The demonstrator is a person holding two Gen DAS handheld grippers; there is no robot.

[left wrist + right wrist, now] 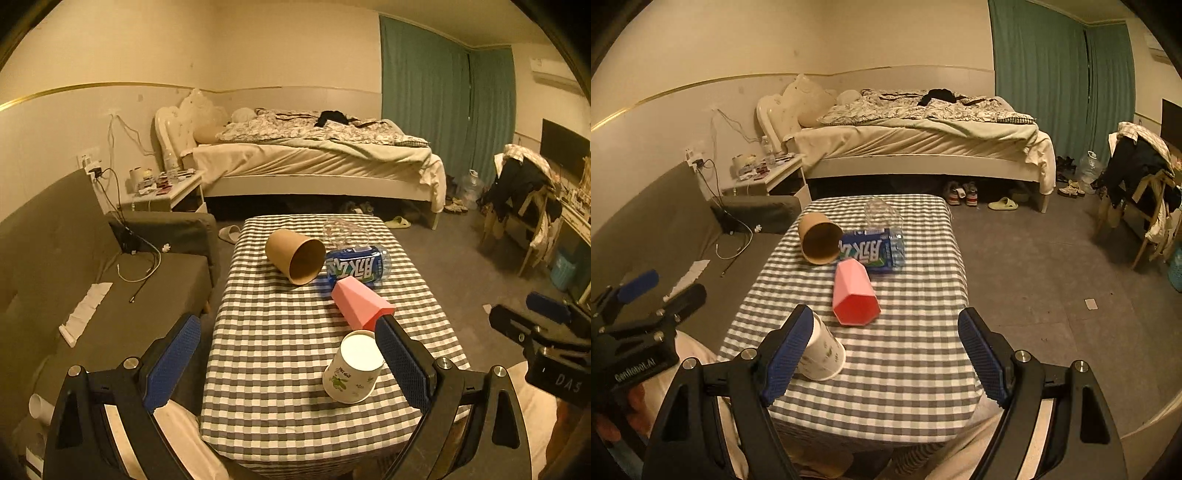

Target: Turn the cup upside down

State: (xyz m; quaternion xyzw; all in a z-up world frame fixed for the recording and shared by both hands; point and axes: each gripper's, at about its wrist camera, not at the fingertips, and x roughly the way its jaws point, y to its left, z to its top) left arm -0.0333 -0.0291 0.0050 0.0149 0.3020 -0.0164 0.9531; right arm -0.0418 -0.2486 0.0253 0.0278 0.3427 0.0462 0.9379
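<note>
A white paper cup (352, 365) with green print stands upside down, base up, near the front of the checkered table (280, 343). It also shows in the right wrist view (823, 350), partly behind my right gripper's left finger. My left gripper (291, 362) is open and empty, the cup just inside its right finger. My right gripper (886, 358) is open and empty above the table's front edge. A pink cup (360, 304) lies on its side behind the white cup; it also shows in the right wrist view (854, 295). A brown paper cup (295, 255) lies on its side further back.
A blue-labelled water bottle (356, 266) lies beside the brown cup, with a clear plastic bottle (345, 229) behind it. A grey sofa (74, 266) runs along the table's left. A bed (314, 155) stands behind. A chair (524, 195) with clothes is at the right.
</note>
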